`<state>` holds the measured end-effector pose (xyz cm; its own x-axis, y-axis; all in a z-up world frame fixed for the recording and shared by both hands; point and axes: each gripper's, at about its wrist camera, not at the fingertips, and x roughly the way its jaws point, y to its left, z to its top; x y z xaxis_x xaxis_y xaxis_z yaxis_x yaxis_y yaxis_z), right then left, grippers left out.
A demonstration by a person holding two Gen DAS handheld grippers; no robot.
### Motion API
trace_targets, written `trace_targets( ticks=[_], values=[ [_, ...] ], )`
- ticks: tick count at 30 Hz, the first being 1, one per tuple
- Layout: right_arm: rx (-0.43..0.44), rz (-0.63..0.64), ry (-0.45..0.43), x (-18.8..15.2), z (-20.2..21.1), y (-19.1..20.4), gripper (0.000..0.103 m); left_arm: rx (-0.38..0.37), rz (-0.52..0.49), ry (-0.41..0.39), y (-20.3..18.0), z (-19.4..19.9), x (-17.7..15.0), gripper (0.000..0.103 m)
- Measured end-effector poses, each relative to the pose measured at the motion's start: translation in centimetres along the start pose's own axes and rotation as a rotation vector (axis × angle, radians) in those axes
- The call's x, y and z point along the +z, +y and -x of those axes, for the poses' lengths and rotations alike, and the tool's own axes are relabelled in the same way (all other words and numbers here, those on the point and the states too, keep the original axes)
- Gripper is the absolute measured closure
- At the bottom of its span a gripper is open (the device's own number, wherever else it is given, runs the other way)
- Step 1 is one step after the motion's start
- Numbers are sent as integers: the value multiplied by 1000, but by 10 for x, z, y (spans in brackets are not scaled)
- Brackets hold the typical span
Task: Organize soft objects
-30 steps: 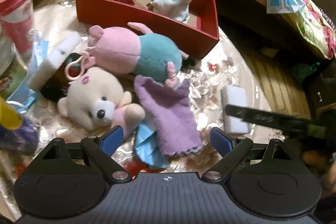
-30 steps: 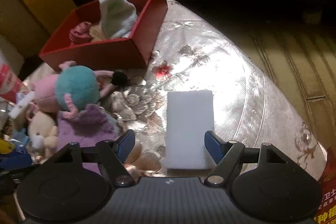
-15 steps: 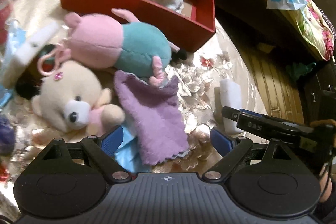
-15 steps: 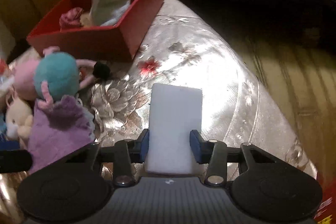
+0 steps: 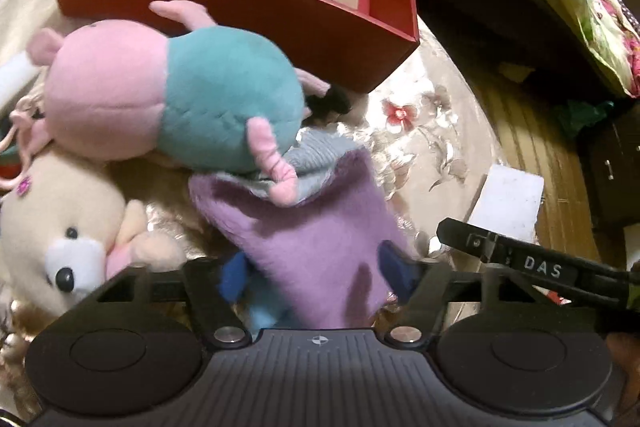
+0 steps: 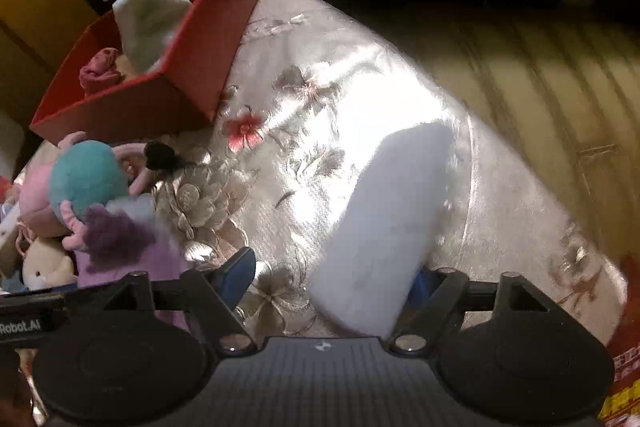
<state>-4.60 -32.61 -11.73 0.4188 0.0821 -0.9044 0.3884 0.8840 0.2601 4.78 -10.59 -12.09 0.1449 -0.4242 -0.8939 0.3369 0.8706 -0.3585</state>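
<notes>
Two pick-ups are in hand at once. The left gripper (image 5: pixel 316 273) sits low over the purple cloth (image 5: pixel 320 239) in the pile near the worktop's middle; its jaws have just been closing and now straddle the cloth's near end, though blur hides whether the pads (image 5: pixel 394 275) press it. The pig (image 5: pixel 176 99) lies on the cloth's far end, beside the bear (image 5: pixel 68 227).

The right gripper (image 6: pixel 332 279) is over the white sponge (image 6: pixel 384 227) near the worktop's right edge. Its jaws have just been opening and stand apart: the sponge lies askew, against the right jaw and clear of the left.

The red box (image 5: pixel 256 3) at the far edge already holds two cloths. Next, I judge, the left must clamp and draw the cloth out from under the pig; the right must square up to the sponge and close again.
</notes>
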Motion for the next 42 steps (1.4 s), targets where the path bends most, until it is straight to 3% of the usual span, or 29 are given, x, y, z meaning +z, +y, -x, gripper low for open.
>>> trace_targets(
  ticks=[5,7,9,15,20,22,23,25,26,29,31,35,39,42],
  values=[
    [16,18,0,2,2,-2,62,-49,37,20,10,0,7,42],
    [3,38,-17,3,3,-1,88,-50,48,25,15,4,6,46],
    [11,29,-13,4,5,-5,101,-77,69,42,19,7,6,51],
    [63,29,-3,3,8,-5,103,-157,81,14,23,46,-1,47],
    [127,45,-33,4,19,5,103,-157,54,-111,32,104,-7,30],
    [149,41,-32,4,19,8,103,-102,34,-151,36,119,-11,28],
    [165,34,-24,4,18,9,103,-34,1,-163,34,122,-11,26],
    [184,28,-11,3,17,13,103,105,-52,-147,31,112,-10,27],
    [188,29,-4,3,16,16,103,131,-50,-128,32,105,-10,29],
    [198,31,-2,2,15,20,103,72,58,-70,52,95,-11,30],
    [210,25,0,2,15,19,103,56,152,-80,64,97,-17,31],
    [242,1,21,3,12,17,103,123,268,-127,70,91,-23,23],
    [261,14,14,2,15,24,103,169,350,-101,78,65,-13,20],
    [272,17,13,2,16,26,103,214,360,-117,76,53,-3,13]
  ],
)
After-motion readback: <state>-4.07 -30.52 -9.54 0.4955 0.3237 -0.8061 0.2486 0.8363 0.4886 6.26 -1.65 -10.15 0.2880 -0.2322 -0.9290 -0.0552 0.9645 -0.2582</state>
